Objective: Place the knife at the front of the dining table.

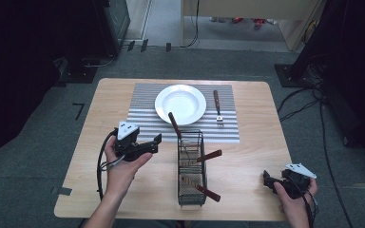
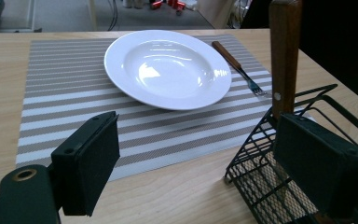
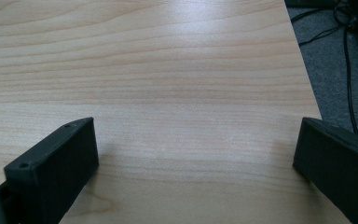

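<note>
Right gripper (image 1: 272, 180): It sits low by the near right corner of the table (image 1: 252, 142). Its two black jaws are wide apart with only bare wood between them.

Left gripper (image 1: 158, 141): A hand (image 1: 123, 166) holds it up over the near left part of the table. Its jaws are apart and hold nothing. They point toward the basket.

Basket (image 1: 191, 190): It is a tall box of thin black wire with a fine mesh floor. It lies near the front edge of the table, about the middle, just beside the left gripper on its right. In the left gripper view the basket's rim is right behind the jaw on the right side.

Inside the basket: Three tools with brown wooden handles stick out. One handle (image 1: 209, 194) pokes out near the front, one (image 1: 211, 155) out the side in the middle, and one (image 1: 174, 123) leans up at the far end. That last handle (image 2: 284, 51) stands right next to the left gripper's jaw, but they are not touching.

Mat (image 1: 142, 114): It is flat, with thin grey and white stripes, on the far half of the table.

Plate (image 1: 180, 103): It is round, white, shiny and deep, resting on the mat.

Fork (image 1: 217, 108): It has a wooden handle and metal prongs. It lies on the mat just beside the plate on its right.
</note>
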`<state>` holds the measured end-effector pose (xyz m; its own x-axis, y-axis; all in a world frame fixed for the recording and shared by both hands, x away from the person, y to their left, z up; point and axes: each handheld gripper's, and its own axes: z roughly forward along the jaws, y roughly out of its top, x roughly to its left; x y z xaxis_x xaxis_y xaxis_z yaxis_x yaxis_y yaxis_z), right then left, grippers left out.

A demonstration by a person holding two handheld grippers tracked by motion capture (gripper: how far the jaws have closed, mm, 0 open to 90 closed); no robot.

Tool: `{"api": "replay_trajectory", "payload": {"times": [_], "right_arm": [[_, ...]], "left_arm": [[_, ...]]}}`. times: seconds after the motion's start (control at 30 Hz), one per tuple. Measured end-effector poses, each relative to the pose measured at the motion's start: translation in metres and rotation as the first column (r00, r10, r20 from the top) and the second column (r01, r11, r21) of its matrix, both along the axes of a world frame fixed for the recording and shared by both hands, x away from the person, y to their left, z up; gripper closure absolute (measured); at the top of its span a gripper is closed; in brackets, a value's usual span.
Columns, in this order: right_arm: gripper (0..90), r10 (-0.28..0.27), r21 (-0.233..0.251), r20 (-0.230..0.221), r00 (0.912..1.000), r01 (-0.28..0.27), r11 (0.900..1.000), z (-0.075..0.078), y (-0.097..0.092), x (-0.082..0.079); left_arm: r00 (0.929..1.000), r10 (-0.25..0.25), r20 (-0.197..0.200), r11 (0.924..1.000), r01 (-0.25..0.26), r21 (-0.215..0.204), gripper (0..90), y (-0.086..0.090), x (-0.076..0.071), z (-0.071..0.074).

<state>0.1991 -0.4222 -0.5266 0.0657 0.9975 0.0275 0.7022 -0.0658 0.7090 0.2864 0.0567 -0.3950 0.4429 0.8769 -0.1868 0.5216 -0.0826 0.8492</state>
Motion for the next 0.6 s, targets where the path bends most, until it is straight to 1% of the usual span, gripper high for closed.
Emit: {"api": "replay_trajectory", "payload": {"times": [0.13,0.2,0.23,0.27,0.3,0.33,0.37,0.4,0.5,0.53,0.6], "right_arm": [[0.0,0.001,-0.001,0.0,1.0,-0.001,1.0,0.0,0.0,0.0],[0.0,0.001,-0.001,0.0,1.0,-0.001,1.0,0.0,0.0,0.0],[0.0,0.0,0.0,0.0,1.0,0.0,1.0,0.0,0.0,0.0],[0.0,0.0,0.0,0.0,1.0,0.0,1.0,0.0,0.0,0.0],[0.0,0.0,0.0,0.0,1.0,0.0,1.0,0.0,0.0,0.0],[0.0,0.0,0.0,0.0,1.0,0.0,1.0,0.0,0.0,0.0],[0.0,0.0,0.0,-0.001,1.0,0.0,1.0,0.0,0.0,0.0],[0.0,-0.001,0.001,0.0,1.0,0.001,1.0,0.0,0.0,0.0],[0.0,0.0,-0.001,-0.001,1.0,0.0,1.0,0.0,0.0,0.0],[0.0,0.0,-0.001,-0.001,1.0,0.0,1.0,0.0,0.0,0.0],[0.0,0.0,-0.001,-0.001,1.0,0.0,1.0,0.0,0.0,0.0]], "left_arm": [[0.9997,-0.026,-0.002,0.9996,0.026,-0.006,15.4,-0.011,0.005,0.003],[0.9996,-0.03,-0.001,0.9995,0.03,-0.007,15.5,-0.014,0.006,0.004],[0.9994,-0.034,0.001,0.9993,0.034,-0.012,15.6,-0.019,0.007,0.005],[0.9994,-0.034,0.001,0.9993,0.034,-0.012,15.7,-0.019,0.007,0.005],[0.9992,-0.041,0.001,0.9991,0.041,-0.014,16.1,-0.024,0.008,0.005],[0.9992,-0.041,0.001,0.9991,0.041,-0.014,19.0,-0.024,0.008,0.005],[0.9993,-0.036,0.01,0.9992,0.037,-0.013,20.8,-0.028,0.007,0.005],[0.9993,-0.037,0.011,0.9991,0.037,-0.02,22.1,-0.029,0.008,0.005],[0.998,-0.064,0.006,0.997,0.064,-0.043,30.3,-0.033,0.01,0.004],[0.9977,-0.068,0.008,0.9969,0.068,-0.039,32.3,-0.035,0.011,0.004],[0.9976,-0.069,0.006,0.9969,0.069,-0.039,32.3,-0.036,0.012,0.004]]}}
